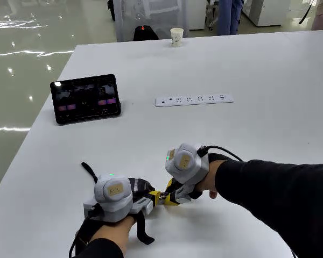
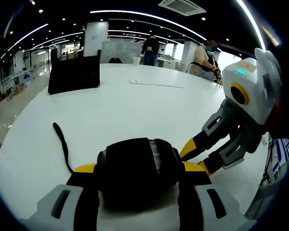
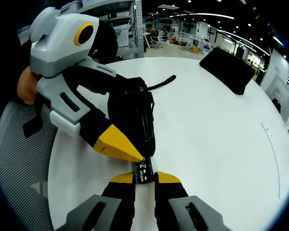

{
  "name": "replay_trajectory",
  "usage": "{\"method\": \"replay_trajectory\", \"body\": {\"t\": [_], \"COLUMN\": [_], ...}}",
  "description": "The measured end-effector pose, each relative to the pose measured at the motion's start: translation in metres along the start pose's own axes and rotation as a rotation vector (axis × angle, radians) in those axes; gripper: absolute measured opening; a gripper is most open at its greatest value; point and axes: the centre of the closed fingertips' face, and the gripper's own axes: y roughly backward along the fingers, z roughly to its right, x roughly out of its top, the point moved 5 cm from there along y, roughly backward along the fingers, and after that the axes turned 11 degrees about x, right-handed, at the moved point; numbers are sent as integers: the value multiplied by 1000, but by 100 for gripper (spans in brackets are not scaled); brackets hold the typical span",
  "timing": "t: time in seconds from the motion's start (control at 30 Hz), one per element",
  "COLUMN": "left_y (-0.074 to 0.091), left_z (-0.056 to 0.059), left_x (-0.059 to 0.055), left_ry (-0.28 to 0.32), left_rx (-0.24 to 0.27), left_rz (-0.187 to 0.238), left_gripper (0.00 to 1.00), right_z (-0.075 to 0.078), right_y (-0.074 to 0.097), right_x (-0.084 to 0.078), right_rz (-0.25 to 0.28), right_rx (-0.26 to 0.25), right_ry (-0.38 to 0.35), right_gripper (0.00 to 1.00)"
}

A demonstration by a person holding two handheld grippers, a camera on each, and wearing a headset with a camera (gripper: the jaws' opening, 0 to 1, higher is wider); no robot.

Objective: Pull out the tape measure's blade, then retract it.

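Observation:
A black tape measure (image 1: 140,186) lies low on the white table (image 1: 258,80), near its front edge. My left gripper (image 1: 148,194) is shut on its body (image 2: 137,168), whose black case sits between the yellow-tipped fingers (image 2: 85,168). Its wrist strap (image 2: 62,144) trails off to the left. My right gripper (image 3: 144,179) is shut on the end of the blade (image 3: 143,171), only a short numbered stretch of which shows outside the case (image 3: 132,120). The two grippers nearly touch: the right gripper (image 1: 167,197) meets the left one tip to tip.
A dark tablet (image 1: 86,98) stands at the far left. A white power strip (image 1: 194,99) lies mid-table, and a paper cup (image 1: 176,36) stands at the far edge. The table's left edge runs close to my left hand. People stand in the background (image 2: 204,55).

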Motion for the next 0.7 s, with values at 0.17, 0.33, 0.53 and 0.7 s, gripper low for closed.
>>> {"method": "replay_trajectory", "body": {"t": [0.17, 0.33, 0.53, 0.7], "left_y": [0, 0, 0, 1], "left_z": [0, 0, 0, 0], "left_x": [0, 0, 0, 0], "left_ry": [3, 6, 7, 7], "left_rx": [0, 0, -1, -1], "left_rz": [0, 0, 1, 1], "left_gripper": [61, 61, 61, 61], "right_z": [1, 0, -1, -1], "right_y": [-2, -5, -7, -8], "right_x": [3, 6, 8, 10], "right_rz": [4, 11, 14, 13], "right_rx": [0, -3, -4, -3], "right_ry": [1, -3, -3, 1], "right_gripper": [12, 12, 12, 12]}}
